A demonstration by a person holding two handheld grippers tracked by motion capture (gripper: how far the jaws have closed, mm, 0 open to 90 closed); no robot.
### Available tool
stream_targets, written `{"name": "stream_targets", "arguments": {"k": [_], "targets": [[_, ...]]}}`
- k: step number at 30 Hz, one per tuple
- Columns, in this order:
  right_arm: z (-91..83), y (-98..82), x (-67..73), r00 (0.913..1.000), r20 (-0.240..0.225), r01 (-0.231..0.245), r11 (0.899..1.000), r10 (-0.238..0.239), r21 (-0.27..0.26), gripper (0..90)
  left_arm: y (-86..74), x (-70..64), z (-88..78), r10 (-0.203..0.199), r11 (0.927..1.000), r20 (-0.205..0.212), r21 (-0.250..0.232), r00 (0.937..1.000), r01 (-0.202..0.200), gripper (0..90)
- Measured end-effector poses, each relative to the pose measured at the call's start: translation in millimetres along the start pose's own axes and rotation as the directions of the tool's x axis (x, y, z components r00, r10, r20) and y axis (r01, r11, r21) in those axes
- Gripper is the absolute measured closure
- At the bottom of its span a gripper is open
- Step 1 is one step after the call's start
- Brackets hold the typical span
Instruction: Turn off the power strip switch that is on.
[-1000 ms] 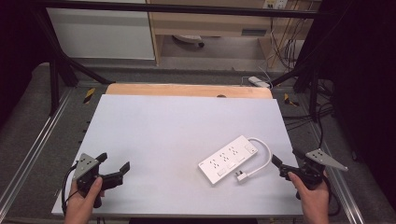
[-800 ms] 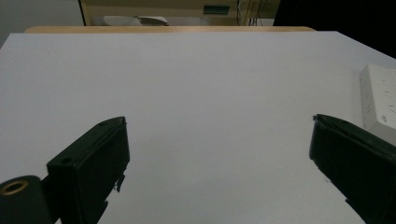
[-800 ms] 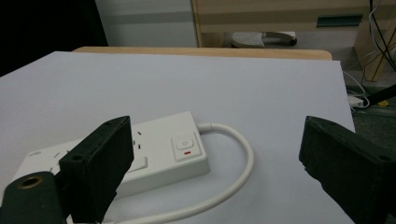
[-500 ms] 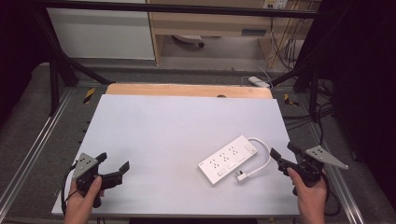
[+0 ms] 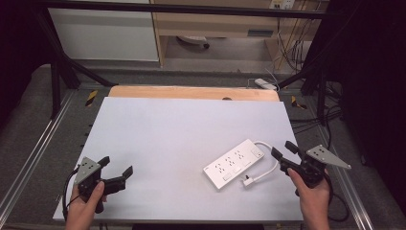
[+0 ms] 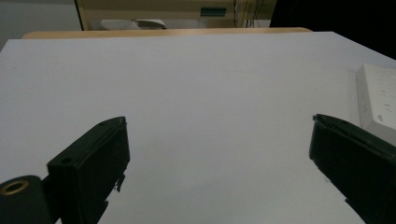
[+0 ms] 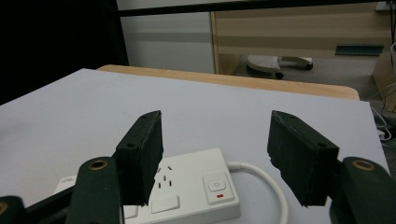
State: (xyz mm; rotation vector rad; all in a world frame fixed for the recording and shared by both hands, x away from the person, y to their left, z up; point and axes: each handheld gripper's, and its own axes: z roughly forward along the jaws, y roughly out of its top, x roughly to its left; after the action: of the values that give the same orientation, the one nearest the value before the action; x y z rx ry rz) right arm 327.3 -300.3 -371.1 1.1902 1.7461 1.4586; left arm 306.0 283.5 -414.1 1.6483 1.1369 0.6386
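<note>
High view: power strip (image 5: pixel 234 163) lies diagonal — corded end far-right.

A lab or workshop test bench.
A black metal frame (image 5: pixel 57 72) surrounded the white table (image 5: pixel 182 129); loose cables (image 5: pixel 292 43) hung by a wooden desk (image 5: pixel 215 24) behind.

My high view looks forward and down from above the near edge, taking in the whole table (image 5: pixel 191 124). My left gripper view sits low over the tabletop, facing its far wooden edge (image 6: pixel 163 32). My right gripper view, also low, looks close at the power strip (image 7: pixel 196 186). All three share that power strip (image 5: pixel 234 163) and the far edge.
</note>
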Motion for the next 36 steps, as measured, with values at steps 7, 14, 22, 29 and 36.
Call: {"name": "stream_targets", "arguments": {"k": [7,14,22,29,36], "targets": [[2.7,3.3,9.6,0.9997,-0.013,0.02,1.0,-0.021,-0.008,42.3,0.5,1.4,-1.2,-0.006,1.0,-0.007,-0.005,1.0,0.005,5.0],[7.8,5.7,16.5,0.9986,-0.029,0.044,0.999,-0.044,-0.016,46.7,0.4,1.6,-1.3,-0.005,1.0,-0.01,-0.005,0.9999,0.005,5.0],[7.7,10.6,26.2,0.9961,-0.061,0.062,0.997,-0.064,-0.041,53.8,0.8,3.0,-2.2,-0.009,0.9999,-0.013,-0.01,0.9999,0.009,5.0],[13.6,9.2,33.3,0.9959,-0.056,0.069,0.997,-0.071,-0.043,56.6,0.5,1.1,-0.8,0.004,1.0,-0.016,-0.001,0.9999,-0.004,5.0],[24.9,7.3,45.9,0.9915,-0.101,0.079,0.996,-0.082,-0.036,61.8,0.5,1.2,-0.8,0.004,1.0,-0.014,-0.002,0.9999,-0.004,5.0]]}}
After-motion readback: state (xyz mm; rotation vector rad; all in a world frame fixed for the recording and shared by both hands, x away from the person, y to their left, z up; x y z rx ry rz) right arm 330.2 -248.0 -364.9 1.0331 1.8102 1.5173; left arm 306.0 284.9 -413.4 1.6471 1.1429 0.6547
